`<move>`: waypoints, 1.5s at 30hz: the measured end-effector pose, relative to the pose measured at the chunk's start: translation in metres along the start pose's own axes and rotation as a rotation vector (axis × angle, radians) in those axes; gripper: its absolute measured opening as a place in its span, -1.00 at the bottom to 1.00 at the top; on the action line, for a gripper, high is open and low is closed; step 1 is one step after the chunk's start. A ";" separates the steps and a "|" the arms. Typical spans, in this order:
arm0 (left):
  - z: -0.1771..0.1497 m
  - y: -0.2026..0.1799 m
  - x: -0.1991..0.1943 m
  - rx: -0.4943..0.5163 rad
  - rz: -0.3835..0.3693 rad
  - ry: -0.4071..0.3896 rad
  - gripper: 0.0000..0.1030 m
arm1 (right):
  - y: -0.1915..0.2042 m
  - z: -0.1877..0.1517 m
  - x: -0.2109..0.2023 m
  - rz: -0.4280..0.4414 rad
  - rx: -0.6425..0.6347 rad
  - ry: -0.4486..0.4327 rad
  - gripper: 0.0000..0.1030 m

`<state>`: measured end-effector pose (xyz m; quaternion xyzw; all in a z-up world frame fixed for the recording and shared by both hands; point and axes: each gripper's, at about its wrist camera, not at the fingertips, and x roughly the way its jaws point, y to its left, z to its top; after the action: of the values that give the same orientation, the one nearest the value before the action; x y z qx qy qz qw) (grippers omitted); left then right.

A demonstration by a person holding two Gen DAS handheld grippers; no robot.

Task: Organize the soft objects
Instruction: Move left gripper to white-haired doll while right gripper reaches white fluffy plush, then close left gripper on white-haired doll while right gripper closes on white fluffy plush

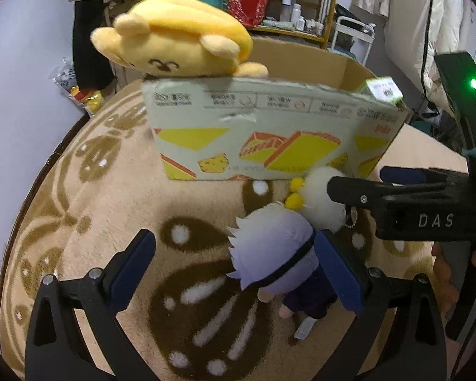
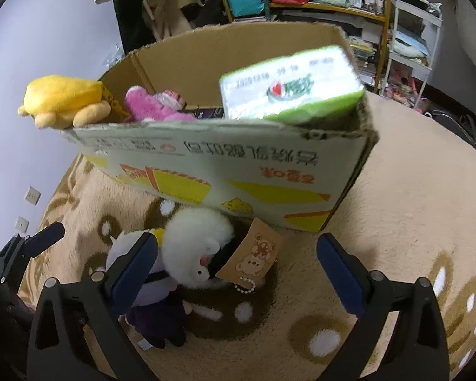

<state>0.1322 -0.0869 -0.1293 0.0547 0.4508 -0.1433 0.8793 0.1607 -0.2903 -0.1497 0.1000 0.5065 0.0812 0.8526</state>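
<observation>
A cardboard box [image 1: 269,133] stands on the beige rug [image 1: 117,209]. A yellow bear plush [image 1: 177,47] hangs over its left rim; it also shows in the right wrist view [image 2: 66,100]. A pink plush [image 2: 149,104] and a green tissue pack [image 2: 292,87] lie in the box [image 2: 238,171]. A white-haired doll in dark clothes [image 1: 279,260] and a white fluffy plush [image 1: 320,203] lie on the rug before the box. My left gripper [image 1: 234,265] is open, the doll between its fingers. My right gripper [image 2: 234,265] is open above the fluffy plush [image 2: 196,244], the doll [image 2: 155,301] and a bear tag [image 2: 254,254].
A wooden shelf [image 1: 301,3] with bottles, bags and a red bag stands behind the box. A white metal cart [image 2: 419,28] stands at the right. Clothes hang at the back. The rug's rim runs along the left near the wall.
</observation>
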 end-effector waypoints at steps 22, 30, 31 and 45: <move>-0.009 -0.041 0.034 0.102 -0.032 0.099 0.93 | 0.000 -0.003 0.035 0.029 0.006 0.078 0.17; -0.012 -0.040 0.051 0.055 -0.031 0.142 0.90 | -0.008 -0.003 0.030 0.018 0.009 0.057 -0.21; -0.012 -0.040 0.051 0.054 -0.032 0.144 0.89 | -0.009 -0.003 0.029 0.019 0.006 0.055 -0.22; -0.026 -0.026 0.045 0.023 -0.082 0.148 0.29 | -0.012 -0.006 0.014 -0.010 0.014 0.045 -0.30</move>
<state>0.1294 -0.1149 -0.1801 0.0568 0.5148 -0.1801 0.8363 0.1623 -0.2983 -0.1673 0.1014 0.5268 0.0754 0.8406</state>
